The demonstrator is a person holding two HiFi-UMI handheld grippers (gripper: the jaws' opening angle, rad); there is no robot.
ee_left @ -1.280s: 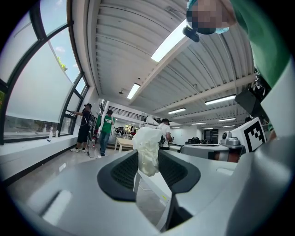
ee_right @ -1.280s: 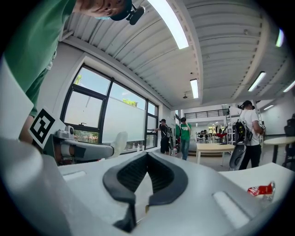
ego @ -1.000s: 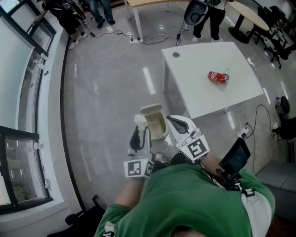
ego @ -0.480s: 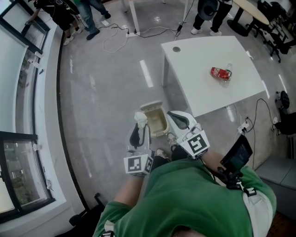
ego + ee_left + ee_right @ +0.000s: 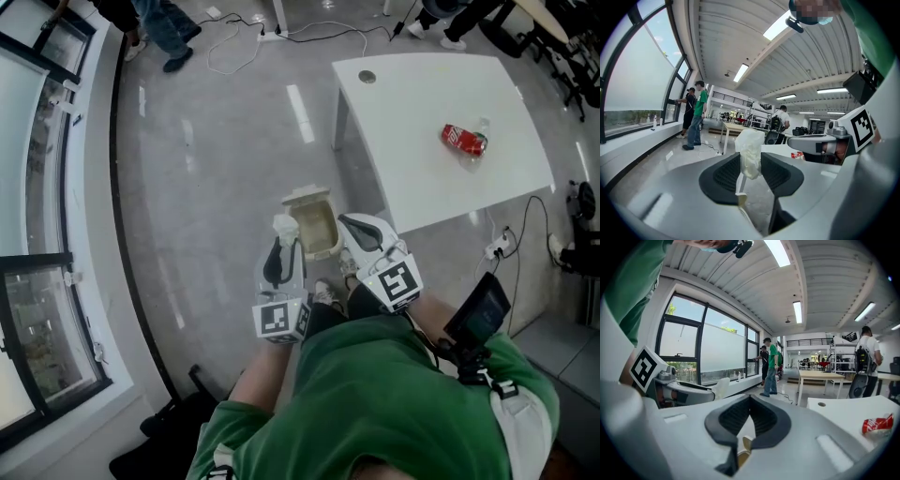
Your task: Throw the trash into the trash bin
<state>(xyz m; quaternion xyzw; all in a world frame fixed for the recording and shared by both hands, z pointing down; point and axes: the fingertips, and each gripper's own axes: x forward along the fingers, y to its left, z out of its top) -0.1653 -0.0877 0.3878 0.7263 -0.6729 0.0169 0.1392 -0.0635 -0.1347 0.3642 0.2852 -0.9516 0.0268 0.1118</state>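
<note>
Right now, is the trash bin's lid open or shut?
Open. In the head view the bin on the floor shows its hollow inside, and the lid is flipped back at its far edge.

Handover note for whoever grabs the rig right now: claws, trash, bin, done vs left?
Left claw: shut on a crumpled white tissue.
Right claw: shut, empty.
Trash bin: on the floor just ahead of both claws, lid open.
Red can: lying on the white table.
Done: tissue is in the grip, close to the bin.
Left: drop the tissue in, then probably fetch the can.
</note>
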